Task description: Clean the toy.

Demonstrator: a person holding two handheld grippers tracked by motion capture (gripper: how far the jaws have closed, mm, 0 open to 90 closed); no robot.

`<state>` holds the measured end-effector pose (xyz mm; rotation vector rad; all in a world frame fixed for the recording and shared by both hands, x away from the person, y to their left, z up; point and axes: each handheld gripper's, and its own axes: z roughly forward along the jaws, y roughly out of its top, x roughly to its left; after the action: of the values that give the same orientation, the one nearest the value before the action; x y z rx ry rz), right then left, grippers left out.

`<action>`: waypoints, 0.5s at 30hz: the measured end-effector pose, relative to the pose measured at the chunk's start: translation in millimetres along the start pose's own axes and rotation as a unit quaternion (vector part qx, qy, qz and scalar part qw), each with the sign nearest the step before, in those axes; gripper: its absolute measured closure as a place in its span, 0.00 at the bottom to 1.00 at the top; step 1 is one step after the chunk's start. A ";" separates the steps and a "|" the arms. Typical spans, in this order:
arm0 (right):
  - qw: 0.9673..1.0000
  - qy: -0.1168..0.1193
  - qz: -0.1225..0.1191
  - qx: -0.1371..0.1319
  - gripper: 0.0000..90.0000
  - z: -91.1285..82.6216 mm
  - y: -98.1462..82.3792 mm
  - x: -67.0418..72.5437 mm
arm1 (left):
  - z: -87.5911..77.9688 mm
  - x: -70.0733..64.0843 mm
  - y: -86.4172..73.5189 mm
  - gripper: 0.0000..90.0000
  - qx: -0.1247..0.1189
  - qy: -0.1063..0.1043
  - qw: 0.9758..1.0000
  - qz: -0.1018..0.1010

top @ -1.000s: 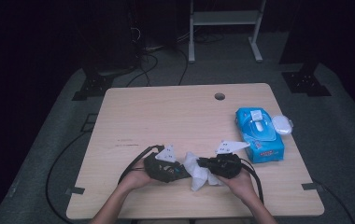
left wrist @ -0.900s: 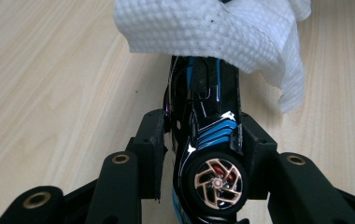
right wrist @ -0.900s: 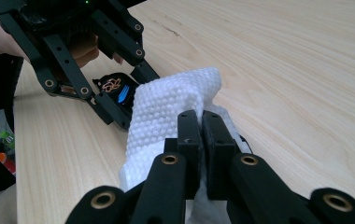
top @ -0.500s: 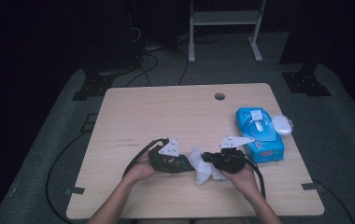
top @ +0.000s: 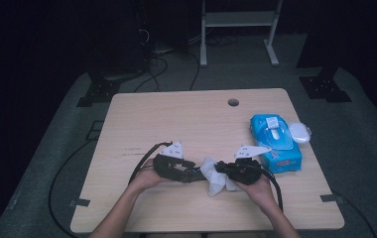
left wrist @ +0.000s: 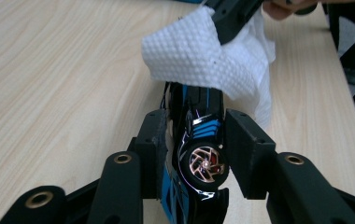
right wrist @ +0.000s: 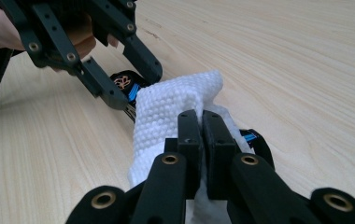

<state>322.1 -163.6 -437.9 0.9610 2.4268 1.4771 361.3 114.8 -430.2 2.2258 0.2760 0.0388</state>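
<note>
A black and blue toy car (left wrist: 199,135) with a bronze wheel lies on its side between the jaws of my left gripper (left wrist: 195,119), which press its sides. These jaws have just been opening a little, with the car still held. My right gripper (right wrist: 200,116) is shut on a white textured wipe (right wrist: 161,112) and holds it against the car's far end (right wrist: 124,81). In the high view the left gripper (top: 194,174) and right gripper (top: 219,168) meet tip to tip near the table's front edge, with the wipe (top: 214,181) hanging between them.
A blue pack of wipes (top: 275,144) lies at the right of the wooden table (top: 176,119), with a small white object (top: 299,132) beside it. A round hole (top: 233,102) sits near the far edge. Cables trail off the table's left side.
Both hands stay almost in place. The wipe has shifted slightly against the car's end.
</note>
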 end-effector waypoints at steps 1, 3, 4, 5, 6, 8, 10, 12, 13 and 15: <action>1.000 0.000 0.000 0.000 0.96 -0.1 -0.1 0.1 | -0.8 0.1 0.7 0.65 0.001 -0.001 1.000 -0.002; 1.000 0.001 -0.001 0.000 0.96 -0.4 -0.7 0.5 | -1.6 0.4 1.7 0.64 0.000 -0.002 1.000 -0.005; 1.000 0.002 -0.001 -0.001 0.96 -0.6 -1.1 0.8 | -1.8 0.4 1.9 0.63 0.000 -0.003 1.000 -0.008; 1.000 0.003 -0.002 0.000 0.96 -1.0 -1.5 1.3 | -1.7 0.5 1.9 0.62 0.001 -0.005 1.000 -0.009; 1.000 0.005 -0.002 0.000 0.96 -1.3 -1.8 1.5 | -1.6 0.5 1.9 0.62 0.002 -0.007 1.000 -0.011; 1.000 0.007 -0.005 0.002 0.96 -2.4 -2.5 2.5 | -0.7 0.8 1.7 0.60 0.008 -0.012 1.000 -0.018; 1.000 0.008 -0.007 0.003 0.96 -3.4 -3.6 3.7 | 1.5 0.0 1.4 0.58 0.015 -0.014 1.000 -0.021; 1.000 0.011 -0.008 0.003 0.96 -4.2 -4.9 5.1 | 3.1 -1.0 1.3 0.56 0.021 -0.017 0.999 -0.021; 1.000 0.011 -0.008 0.005 0.96 -4.9 -5.3 5.8 | 3.8 -1.7 1.3 0.56 0.022 -0.018 0.999 -0.021; 1.000 0.011 -0.010 0.006 0.96 -5.6 -6.4 7.2 | 4.9 -2.8 1.5 0.54 0.022 -0.017 0.999 -0.021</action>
<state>311.2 -165.6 -439.0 0.9244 2.4559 1.4763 359.5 109.6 -431.9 2.2621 0.3079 -0.0277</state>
